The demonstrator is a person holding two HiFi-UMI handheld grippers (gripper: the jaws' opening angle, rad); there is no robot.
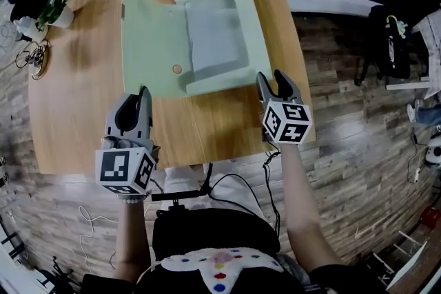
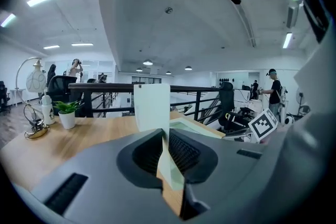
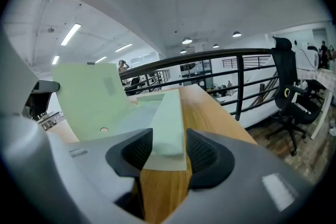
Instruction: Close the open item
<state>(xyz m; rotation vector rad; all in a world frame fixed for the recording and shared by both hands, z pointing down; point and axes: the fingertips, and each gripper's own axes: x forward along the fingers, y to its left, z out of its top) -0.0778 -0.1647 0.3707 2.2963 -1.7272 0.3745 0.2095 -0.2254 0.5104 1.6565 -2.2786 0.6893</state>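
While the lid hangs half-raised, closing it calls for one clean swing to the right.
Far left, the left tool [image 1: 138, 98] is nipped narrow on the near edge of the pale green lid [image 1: 148, 38], which tilts up off the bench [image 1: 83, 120]. The move, I'd say, is to carry that edge up and over in an arc about the fold [image 1: 187, 45] rather than drag it flat, so the thin sheet neither buckles nor slips from the pinch. The round snap [image 1: 177, 69] sits on the lid near the fold. Mid-bench lies the tray [image 1: 244, 24], grey inside and uncovered. On the right, the right tool [image 1: 273, 78] stands moderately wide, straddling the tray's near right rim with no squeeze that I can see. Steadying the rim there should stop the base sliding as the lid lands.
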